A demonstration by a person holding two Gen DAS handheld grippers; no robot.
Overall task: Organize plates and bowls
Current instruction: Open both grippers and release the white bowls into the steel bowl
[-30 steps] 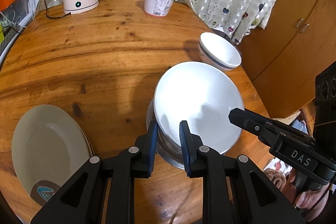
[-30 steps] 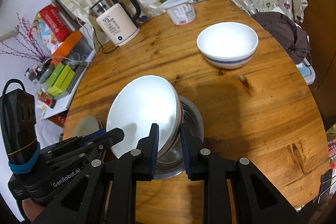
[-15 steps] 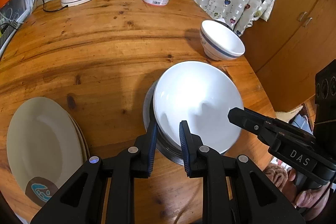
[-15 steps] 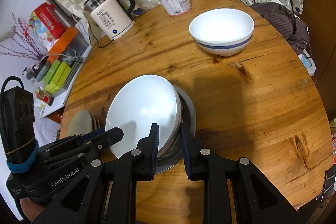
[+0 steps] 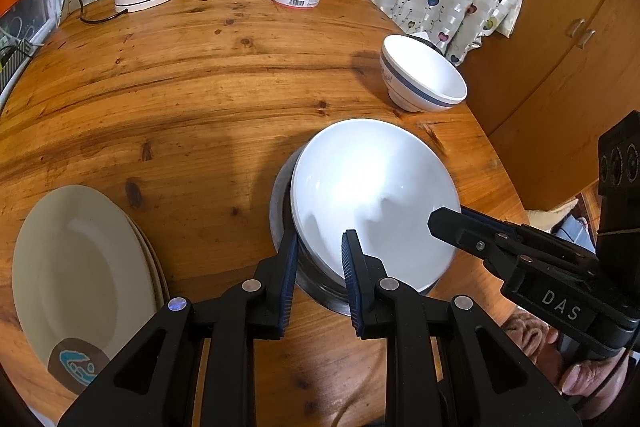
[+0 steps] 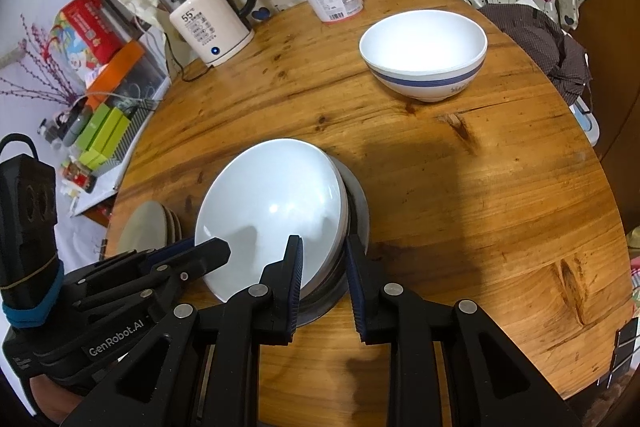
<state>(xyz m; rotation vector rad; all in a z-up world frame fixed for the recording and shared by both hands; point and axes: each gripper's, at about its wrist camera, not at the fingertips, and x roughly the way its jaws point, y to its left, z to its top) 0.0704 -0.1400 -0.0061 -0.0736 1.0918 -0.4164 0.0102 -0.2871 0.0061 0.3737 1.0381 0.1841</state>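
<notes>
Set on a round wooden table [image 5: 200, 87], largest first:

Stacked already at the near left edge as beige plates [image 5: 80, 259], several deep and well apart from everything else; judged finished.

Held at the table's near middle as a nest of white bowls [image 5: 372, 187], tilted and resting partly inside a steel bowl [image 5: 280, 195] beneath. Judged the step in hand: seating white inside steel, not yet level.

Left standing alone toward the far right edge as a blue-banded bowl [image 5: 424, 79], upright, empty and untouched; judged the remaining piece to join the nest.

Clamped on the near rim of the white bowls, left gripper [image 5: 318, 259], jaws narrow with one pad inside the rim and one outside. Cannot tell whether the steel rim is also caught.

Clamped likewise on the opposite side of the same rim, right gripper [image 6: 322, 263], jaws narrow across the stacked white edges. Cannot tell here either about the steel rim.

Compared with a second before: 
- Both grips unchanged in width and place on the rim. 
- White bowls sunk closer into the steel bowl, with less of its inside showing in the right wrist view. 
- More of the steel rim exposed at the left in the left wrist view. 
- Blue-banded bowl and beige plates unmoved on the table.
</notes>
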